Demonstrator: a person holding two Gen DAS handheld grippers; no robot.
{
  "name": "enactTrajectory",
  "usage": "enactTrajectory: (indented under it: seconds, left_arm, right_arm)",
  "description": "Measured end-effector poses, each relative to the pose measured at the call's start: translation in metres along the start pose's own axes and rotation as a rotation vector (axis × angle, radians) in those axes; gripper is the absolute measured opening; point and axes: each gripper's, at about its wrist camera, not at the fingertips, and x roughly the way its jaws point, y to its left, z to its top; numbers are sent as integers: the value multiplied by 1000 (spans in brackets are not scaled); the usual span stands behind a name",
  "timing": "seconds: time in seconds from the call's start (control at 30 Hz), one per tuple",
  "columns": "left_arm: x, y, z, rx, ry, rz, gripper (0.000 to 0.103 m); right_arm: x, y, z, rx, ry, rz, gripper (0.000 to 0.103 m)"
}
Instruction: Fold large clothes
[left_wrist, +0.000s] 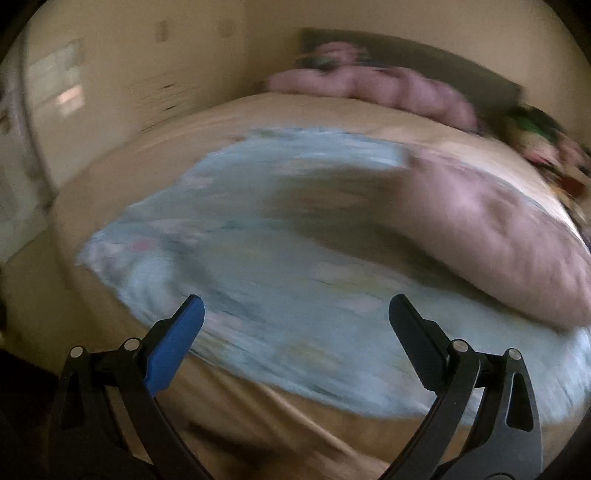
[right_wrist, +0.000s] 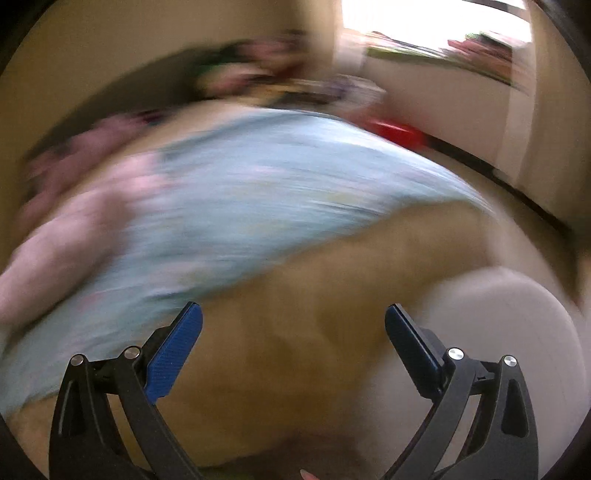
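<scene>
A large light-blue patterned garment lies spread on a tan bed. A pink cloth overlaps its right side. My left gripper is open and empty above the garment's near edge. In the right wrist view the same blue garment lies ahead and to the left, with the pink cloth at its left. My right gripper is open and empty over bare tan sheet, short of the garment's edge. Both views are blurred by motion.
Pink pillows or bedding and a dark headboard lie at the far end of the bed. Colourful clothes are piled at the far right. A wall stands left of the bed. A bright window and a red object are at right.
</scene>
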Motion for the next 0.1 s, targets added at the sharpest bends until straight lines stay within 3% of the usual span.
enactTrajectory:
  seconds: [0.07,0.1]
  left_arm:
    - [35,42,23,-58,6,88,94]
    - [48,56,32,-78,15,122,94]
  right_arm:
    - [22,-70,-5,146,58,-180,99]
    - [27,-94,-8,198,77,-228,99]
